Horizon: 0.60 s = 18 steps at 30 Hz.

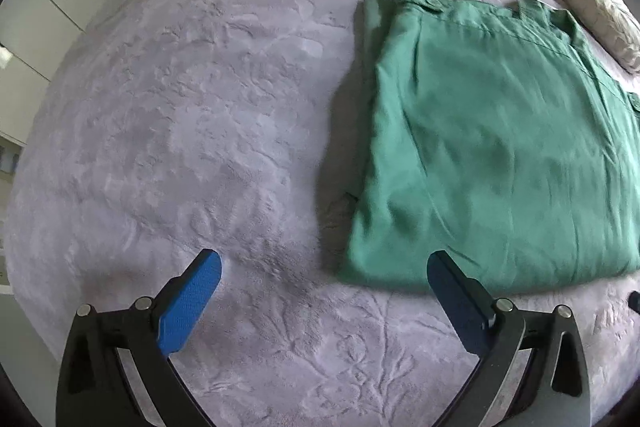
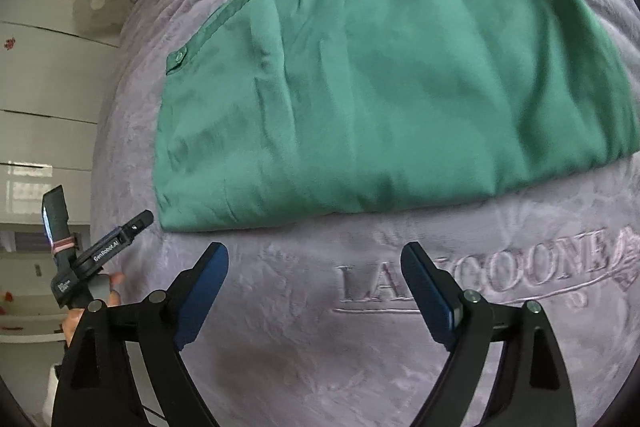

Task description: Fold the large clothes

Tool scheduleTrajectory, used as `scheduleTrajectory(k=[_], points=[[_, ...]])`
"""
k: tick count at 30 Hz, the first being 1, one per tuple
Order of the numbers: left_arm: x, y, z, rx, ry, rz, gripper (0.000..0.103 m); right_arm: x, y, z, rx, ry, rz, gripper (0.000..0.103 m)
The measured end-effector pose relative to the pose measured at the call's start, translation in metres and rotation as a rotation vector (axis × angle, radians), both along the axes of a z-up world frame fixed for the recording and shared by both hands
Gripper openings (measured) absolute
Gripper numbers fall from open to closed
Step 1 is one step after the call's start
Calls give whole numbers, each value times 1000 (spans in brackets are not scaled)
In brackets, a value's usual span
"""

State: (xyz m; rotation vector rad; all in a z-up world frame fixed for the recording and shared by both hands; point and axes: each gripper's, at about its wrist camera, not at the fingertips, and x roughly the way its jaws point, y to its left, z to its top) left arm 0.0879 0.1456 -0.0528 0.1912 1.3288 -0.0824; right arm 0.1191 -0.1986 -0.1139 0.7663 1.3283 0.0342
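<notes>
Left wrist view: the folded green garment (image 1: 492,147) lies at right, long axis running top to bottom, waistband toward the top. Left gripper (image 1: 324,267) and right gripper (image 2: 316,255) are both spread wide, holding nothing, above the purple blanket (image 1: 180,107).

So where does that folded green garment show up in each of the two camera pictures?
Left wrist view: the green garment fills the right half, lying flat on the purple blanket, just beyond the open left claw.
Right wrist view: it fills the upper middle, above the open right claw.
Shared landmark: the garment's near folded edge, facing both cameras.
</notes>
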Motion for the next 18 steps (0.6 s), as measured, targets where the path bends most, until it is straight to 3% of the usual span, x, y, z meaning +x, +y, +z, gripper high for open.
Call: scheduleTrajectory(k=[6, 9, 14, 18], points=[[-4, 10, -2, -104, 20, 13, 103, 2, 21, -21, 213, 40, 17, 90], [-1, 17, -3, -135, 23, 34, 103, 4, 34, -28, 263, 53, 10, 90], [8, 28, -5, -218, 34, 69, 103, 14, 44, -39, 380, 3, -79, 90], [18, 31, -16, -330, 81, 84, 103, 33, 56, -62, 500, -39, -168, 90]])
